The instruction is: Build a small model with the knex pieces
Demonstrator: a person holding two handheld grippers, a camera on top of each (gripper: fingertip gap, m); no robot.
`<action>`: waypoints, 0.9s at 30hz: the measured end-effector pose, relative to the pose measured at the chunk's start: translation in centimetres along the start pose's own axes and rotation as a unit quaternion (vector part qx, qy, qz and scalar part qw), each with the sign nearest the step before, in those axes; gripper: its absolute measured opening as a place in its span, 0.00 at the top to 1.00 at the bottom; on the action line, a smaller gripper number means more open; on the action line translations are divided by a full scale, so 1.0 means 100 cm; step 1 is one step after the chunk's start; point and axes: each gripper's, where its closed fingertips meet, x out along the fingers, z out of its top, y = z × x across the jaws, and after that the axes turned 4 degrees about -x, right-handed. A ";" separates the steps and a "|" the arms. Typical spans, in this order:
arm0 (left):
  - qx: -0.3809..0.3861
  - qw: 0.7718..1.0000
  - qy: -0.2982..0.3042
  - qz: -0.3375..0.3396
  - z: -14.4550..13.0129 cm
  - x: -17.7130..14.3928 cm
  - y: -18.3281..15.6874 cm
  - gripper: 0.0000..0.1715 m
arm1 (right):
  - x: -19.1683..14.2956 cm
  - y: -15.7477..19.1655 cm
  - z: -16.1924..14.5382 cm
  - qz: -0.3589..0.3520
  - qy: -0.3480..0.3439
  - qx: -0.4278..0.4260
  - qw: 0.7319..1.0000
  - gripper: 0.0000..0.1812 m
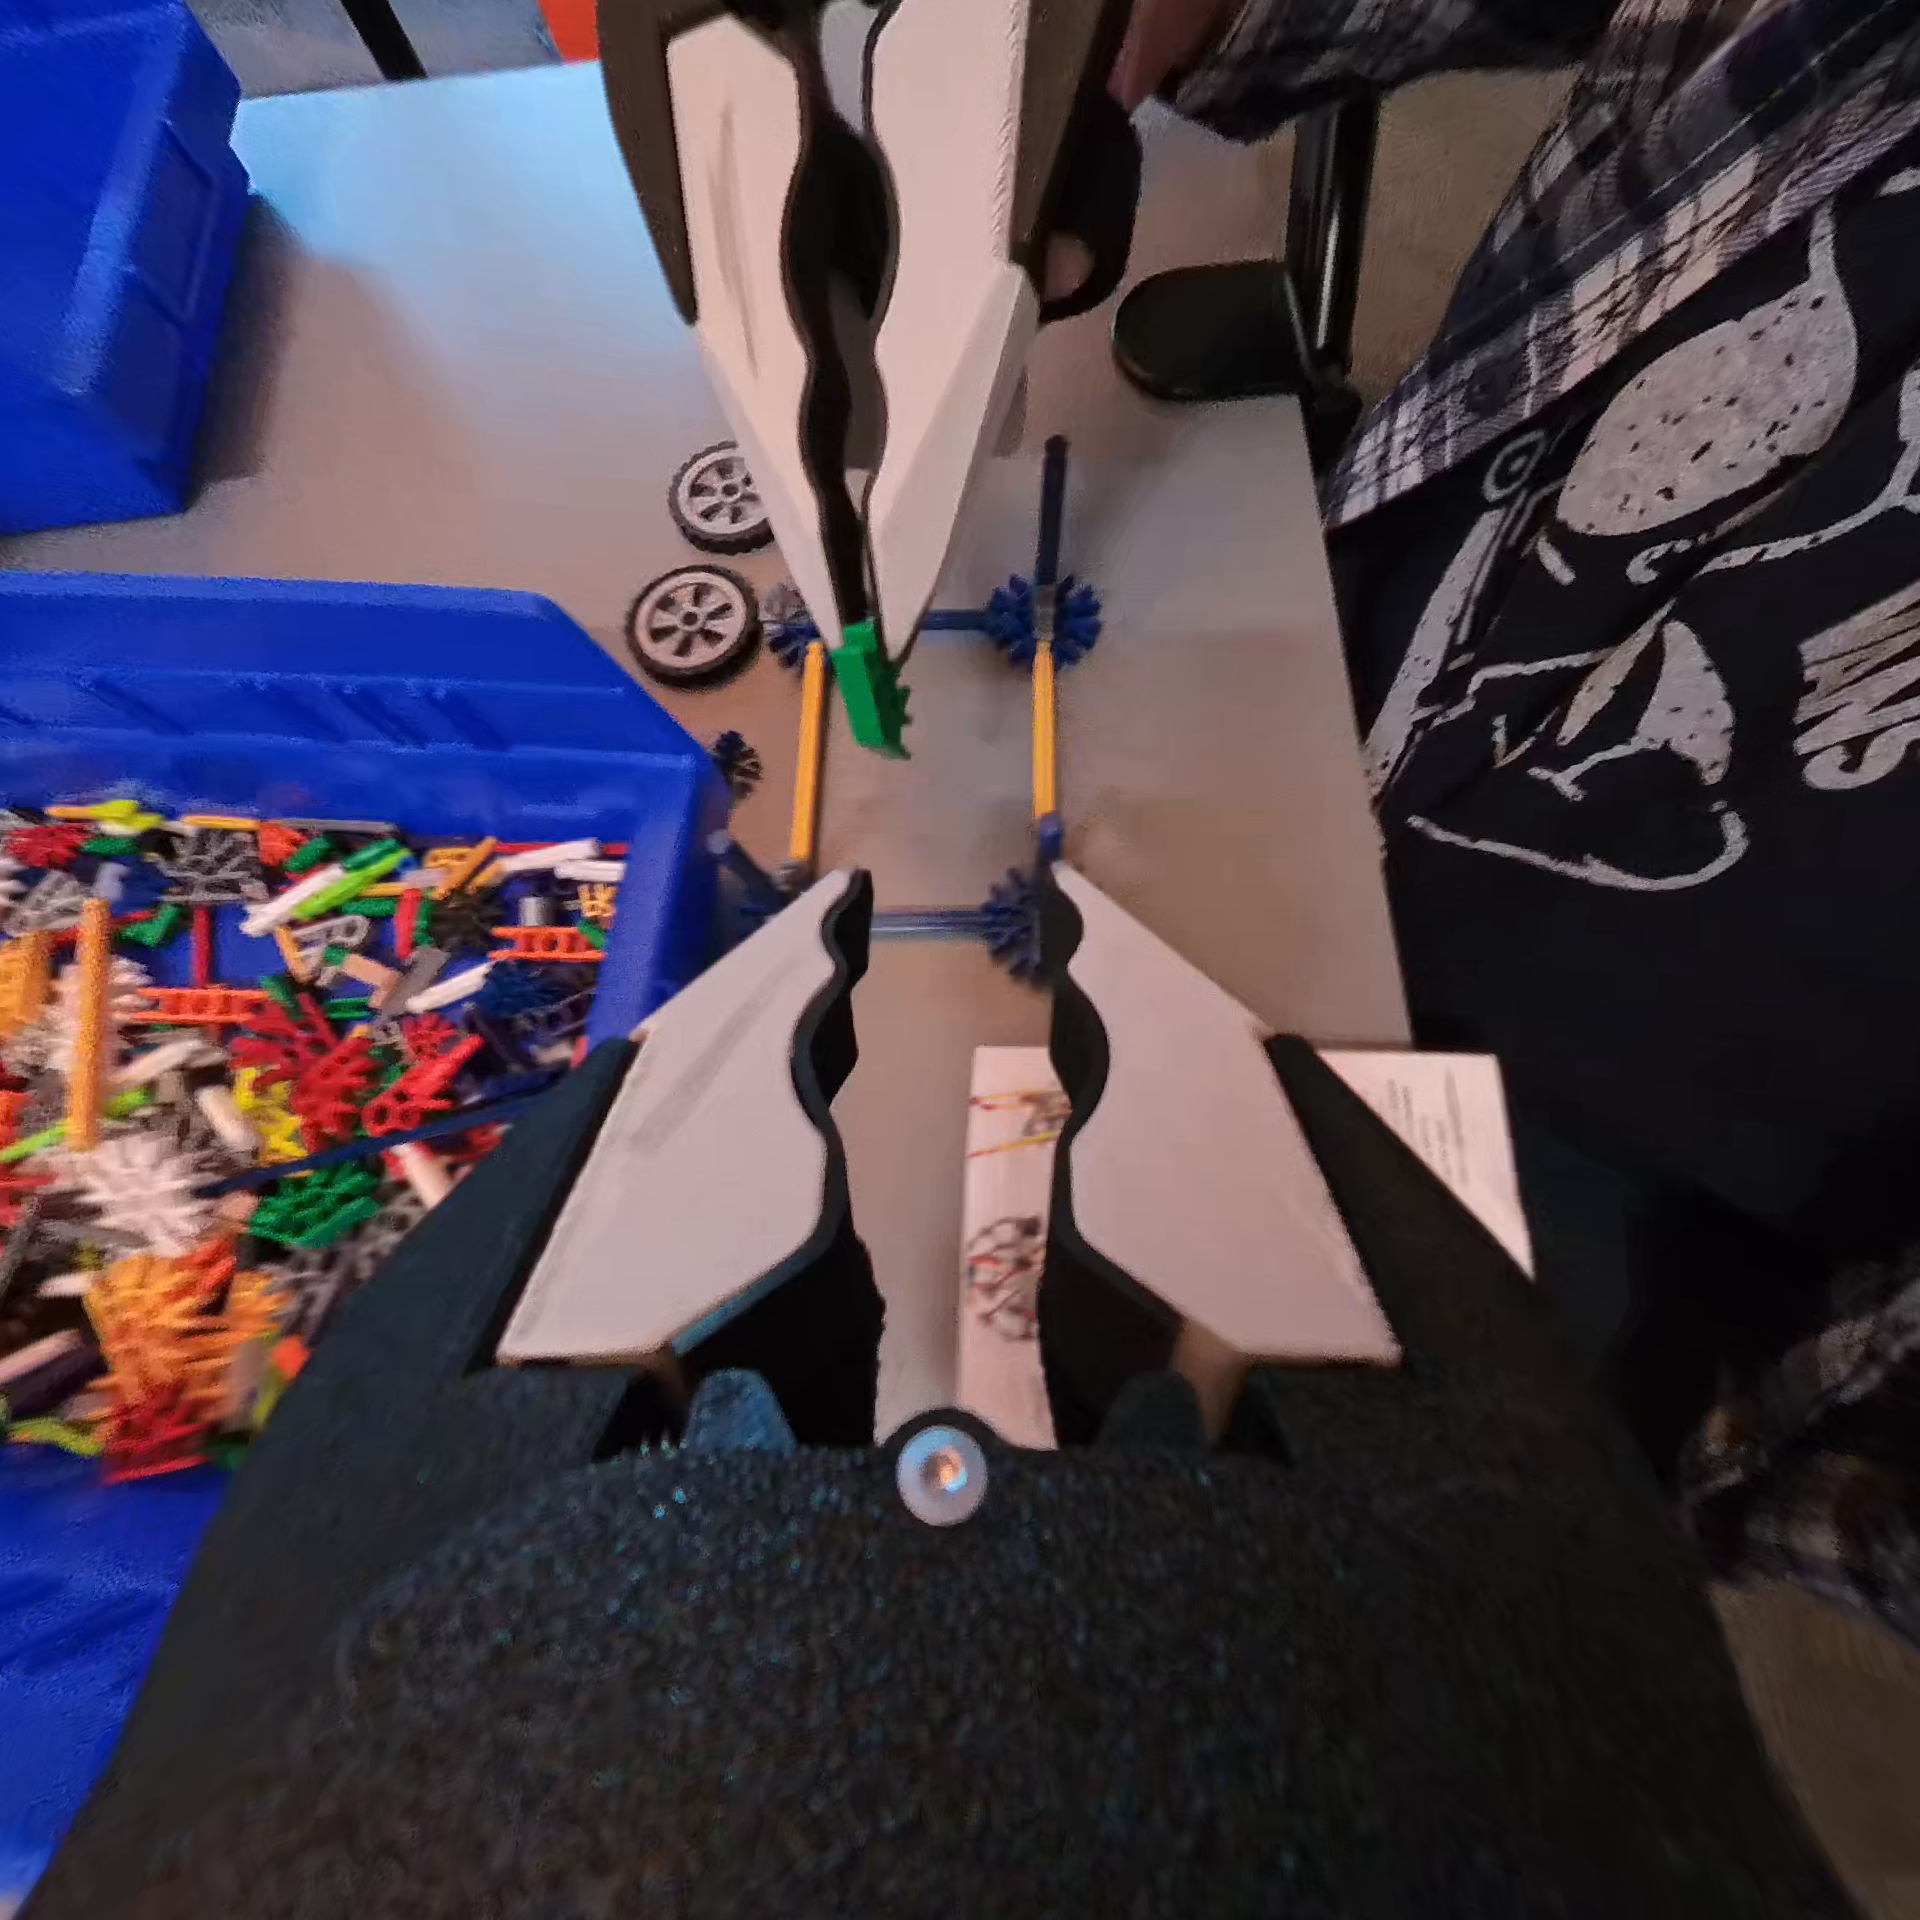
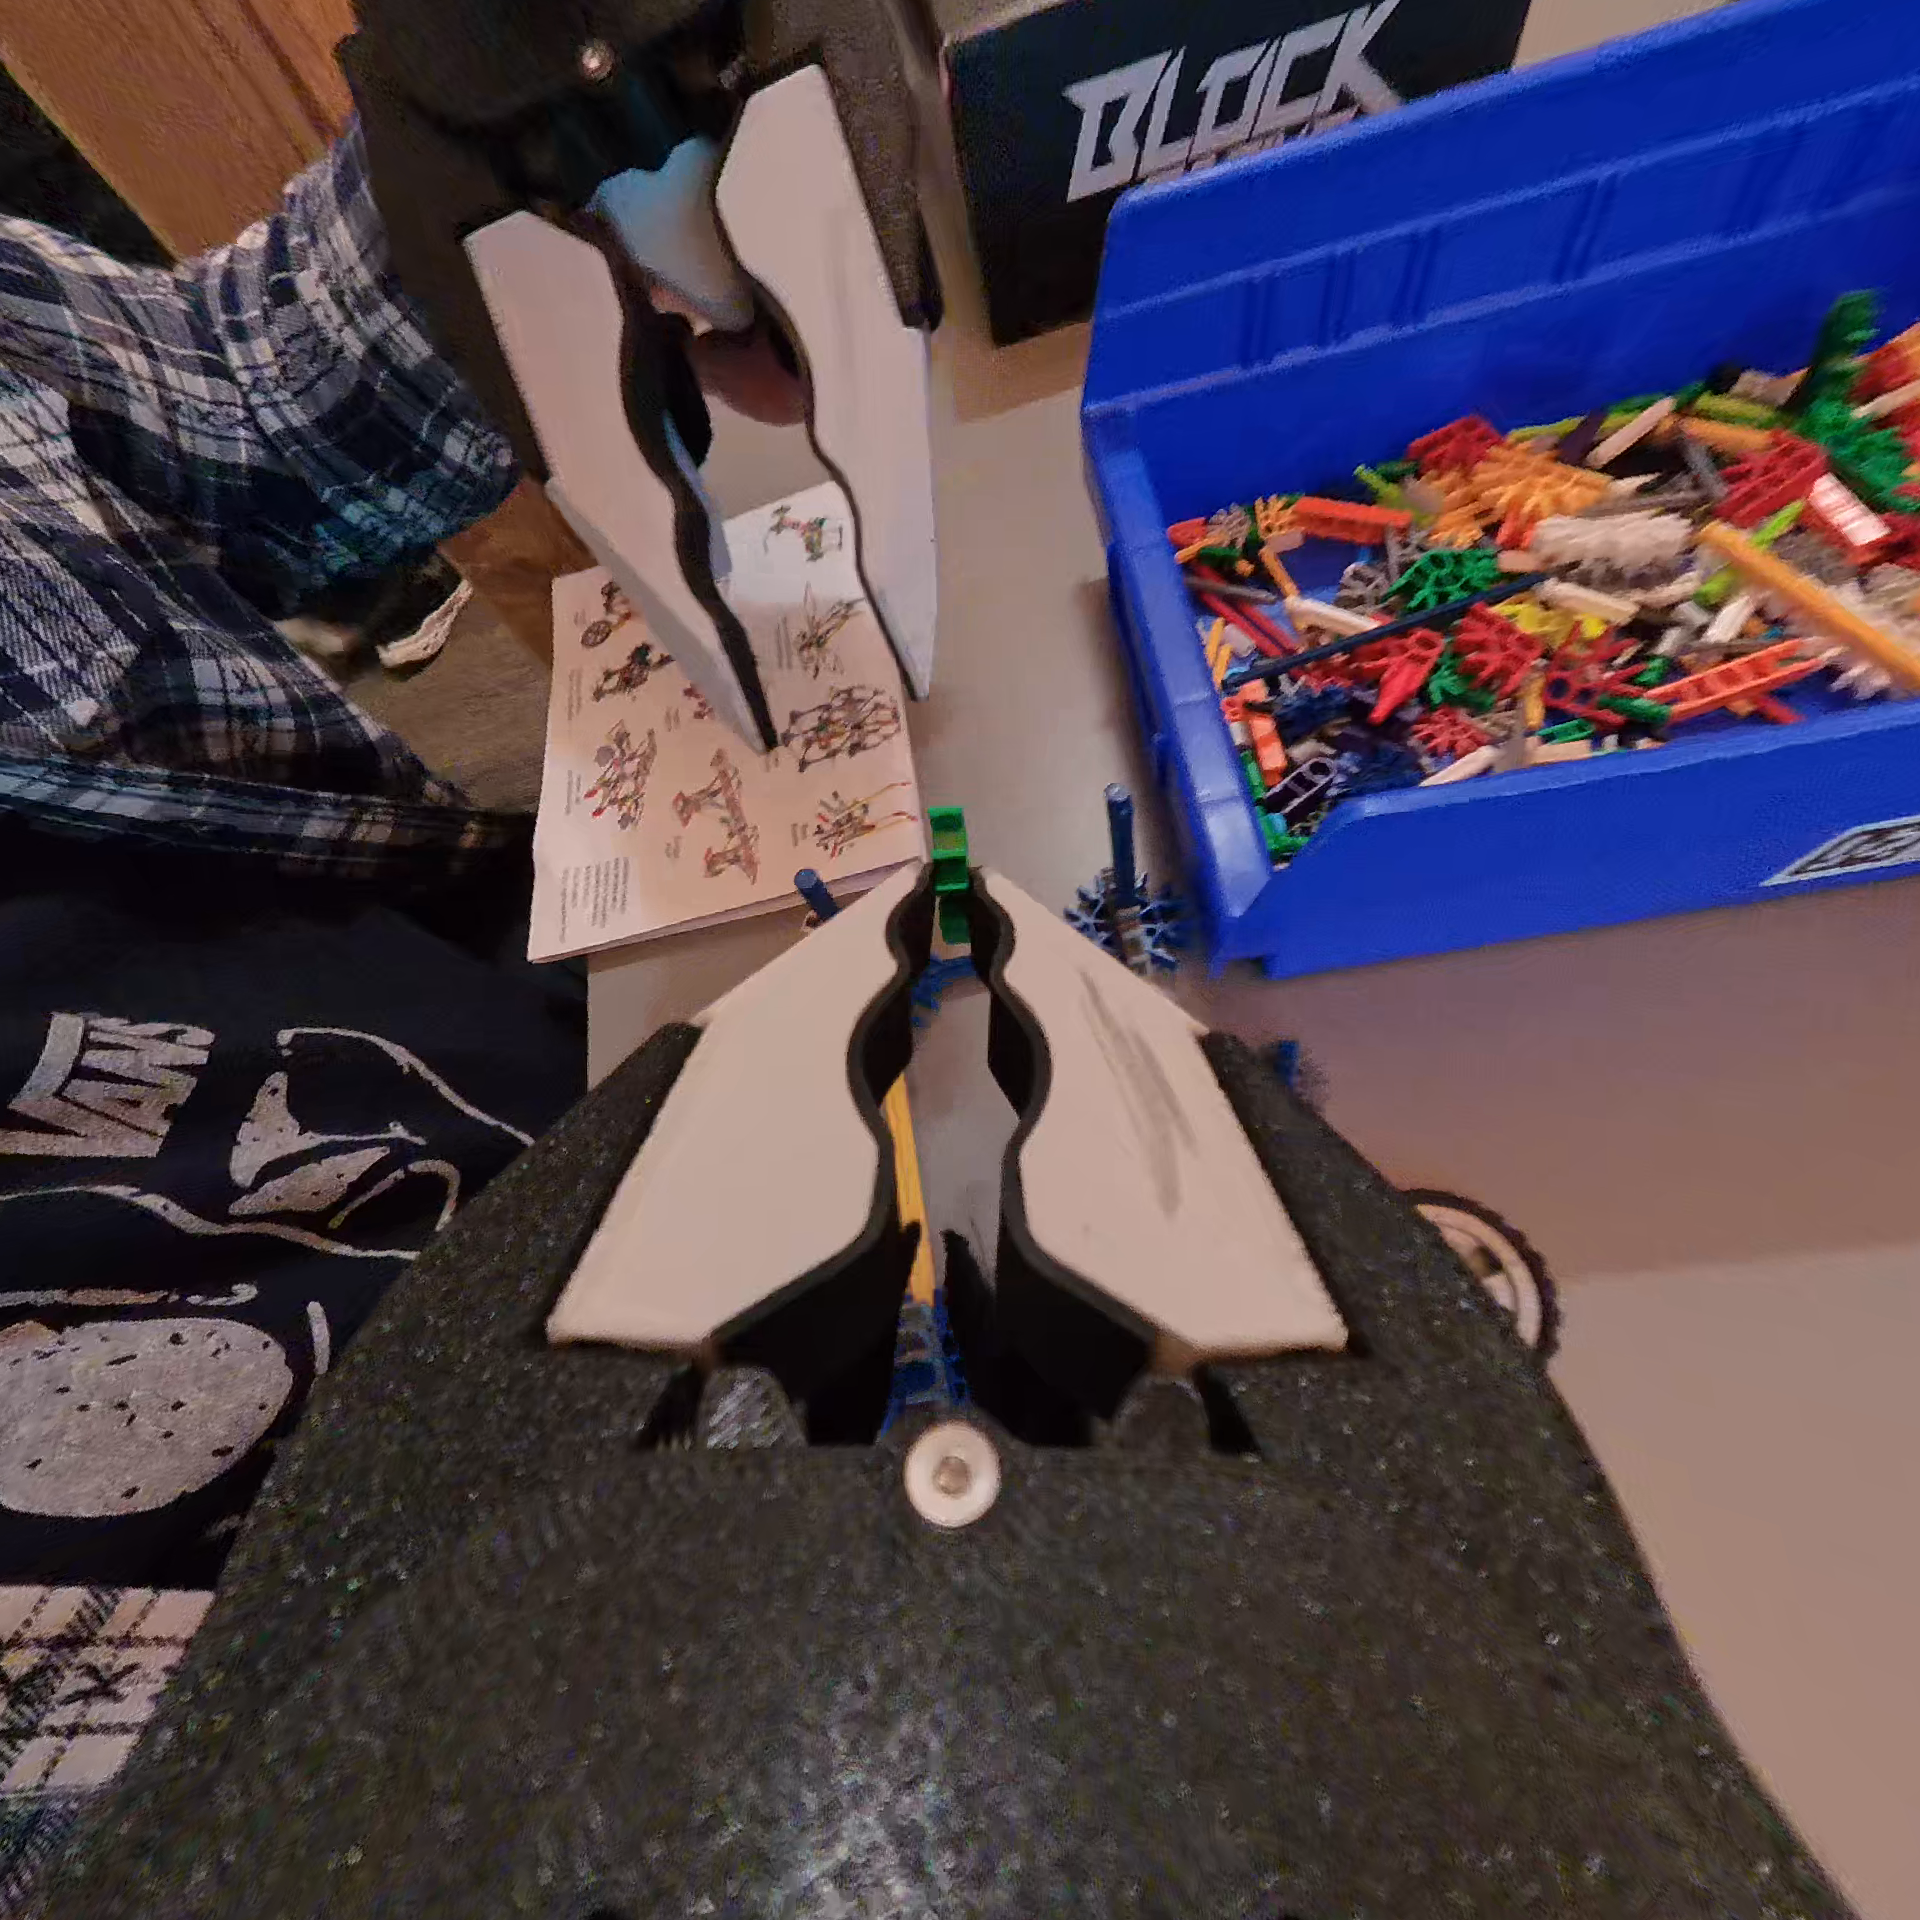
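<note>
Left wrist view: left gripper (image 1: 956, 894) parted above blue-and-yellow rod frame (image 1: 1042, 727) near worktop edge, right gripper (image 1: 871, 634) clamped on green connector (image 1: 873, 691).

the right gripper (image 2: 951, 894) has smooth matt white finger plates edged in black rubbery lining, set in a grainy, speckled black body with a shiny metal screw (image 2: 951, 1473). its tips pinch a glossy green plastic piece (image 2: 948, 868). the blue bin (image 2: 1351, 343) is smooth, slightly shiny plastic. the instruction sheet (image 2: 665, 790) is matt printed paper. the sleeve (image 2: 208, 436) is soft woven plaid cloth.
</note>
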 end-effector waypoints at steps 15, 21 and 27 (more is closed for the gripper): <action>-0.033 0.996 -0.073 0.031 -0.007 0.037 -0.016 0.85 | 0.020 0.026 -0.005 0.050 0.013 0.028 0.998 0.97; -0.039 0.996 -0.076 0.014 -0.011 0.039 -0.018 0.91 | 0.022 0.030 -0.006 0.062 -0.004 0.035 0.997 0.97; -0.039 0.996 -0.082 0.011 -0.011 0.039 -0.018 0.93 | 0.022 0.032 -0.006 0.062 -0.027 0.039 0.997 0.97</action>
